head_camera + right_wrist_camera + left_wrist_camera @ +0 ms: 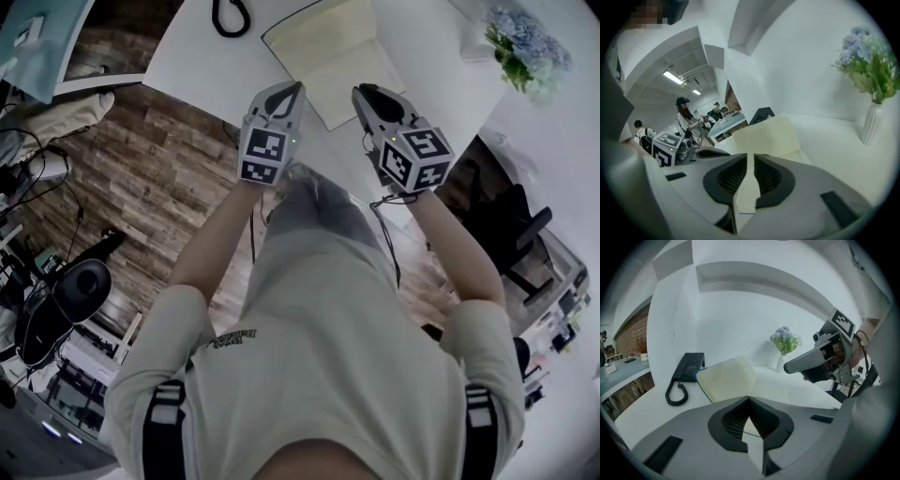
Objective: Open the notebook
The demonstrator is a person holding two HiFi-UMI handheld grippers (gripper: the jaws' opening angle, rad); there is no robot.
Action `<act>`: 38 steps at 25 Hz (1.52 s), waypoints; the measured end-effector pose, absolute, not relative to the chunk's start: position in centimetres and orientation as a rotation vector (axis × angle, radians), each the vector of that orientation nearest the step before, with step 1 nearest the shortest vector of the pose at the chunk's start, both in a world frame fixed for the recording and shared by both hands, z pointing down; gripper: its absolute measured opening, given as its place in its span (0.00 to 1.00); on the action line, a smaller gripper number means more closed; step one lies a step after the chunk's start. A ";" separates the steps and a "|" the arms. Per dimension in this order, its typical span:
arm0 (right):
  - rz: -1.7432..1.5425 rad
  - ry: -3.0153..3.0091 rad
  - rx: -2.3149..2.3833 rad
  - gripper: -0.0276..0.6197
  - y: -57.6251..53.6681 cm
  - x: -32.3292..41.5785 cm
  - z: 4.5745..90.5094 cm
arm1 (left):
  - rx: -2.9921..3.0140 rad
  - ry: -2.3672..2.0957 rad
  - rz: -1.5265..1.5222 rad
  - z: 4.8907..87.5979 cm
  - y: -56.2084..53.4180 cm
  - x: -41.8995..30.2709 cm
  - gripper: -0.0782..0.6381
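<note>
— Now, first entry?
— Notebook (pixel 336 56): open on the white tabletop (pixel 187 56), cream pages up, its left leaf curving up off the flat.
— Left tongs?
— Left tongs (pixel 298 89): tips together, nothing between them. Held in the air over the tabletop's near edge, not touching the notebook.
— Right tongs?
— Right tongs (pixel 362 92): a narrow gap, nothing gripped. Just beside the left pair, also clear of the notebook.
— Sundries?
— Phone (pixel 686 369) with coiled cord, left of the notebook. Flowers (pixel 525 52) in a white vase, to its right.
</note>
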State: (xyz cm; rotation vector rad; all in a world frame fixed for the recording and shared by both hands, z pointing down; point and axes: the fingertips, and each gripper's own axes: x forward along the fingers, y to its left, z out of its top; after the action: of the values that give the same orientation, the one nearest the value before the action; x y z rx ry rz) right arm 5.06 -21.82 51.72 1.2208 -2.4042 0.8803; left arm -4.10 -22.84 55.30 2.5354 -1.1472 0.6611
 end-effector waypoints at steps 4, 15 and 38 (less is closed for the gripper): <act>0.825 -2.440 1.229 0.08 -20.4 5.2 49.4 | 2.579 -1.144 0.559 51.8 -21.8 -2.9 0.11; 0.767 -2.518 1.205 0.05 -15.6 4.5 44.4 | 2.693 -1.156 0.367 43.1 -18.8 -2.3 0.11; 0.656 -2.640 1.147 0.05 -8.0 1.6 39.5 | 2.764 -1.143 0.329 39.6 -9.1 -1.8 0.11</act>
State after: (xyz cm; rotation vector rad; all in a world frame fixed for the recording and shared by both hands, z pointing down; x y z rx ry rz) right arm 1.57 -7.96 39.53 1.1466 -2.6397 0.6557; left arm -1.76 -9.08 39.56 2.7636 -1.1430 0.3293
